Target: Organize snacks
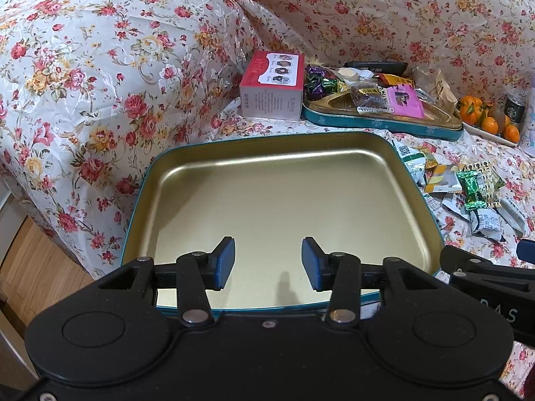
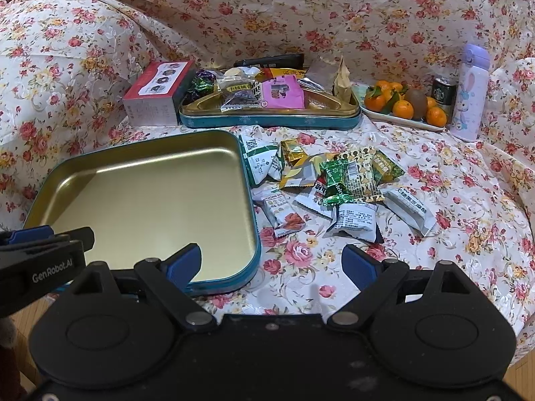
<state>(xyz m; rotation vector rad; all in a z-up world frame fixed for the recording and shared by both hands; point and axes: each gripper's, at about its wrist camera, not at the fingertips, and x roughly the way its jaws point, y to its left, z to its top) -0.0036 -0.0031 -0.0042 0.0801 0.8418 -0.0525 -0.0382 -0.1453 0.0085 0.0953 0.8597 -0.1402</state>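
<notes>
An empty gold tin tray with a teal rim point(image 1: 187, 167) point(image 2: 247, 180) lies on the flowered cloth. My left gripper point(image 1: 267, 264) hovers over its near part, open, nothing between the blue pads. Several wrapped snacks point(image 2: 334, 187) point(image 1: 468, 193) lie loose in a heap just right of the tray. My right gripper point(image 2: 272, 267) stands open above the cloth at the tray's near right corner, short of the heap, holding nothing. A second teal tin point(image 2: 267, 120) point(image 1: 384, 123) behind the tray holds several snack packets.
A red and grey box point(image 2: 153, 100) point(image 1: 271, 93) stands left of the far tin. A plate of oranges and a kiwi point(image 2: 401, 107), a dark can point(image 2: 443, 95) and a lilac bottle point(image 2: 471, 93) sit at the far right. The table edge and wood floor point(image 1: 36, 267) lie at left.
</notes>
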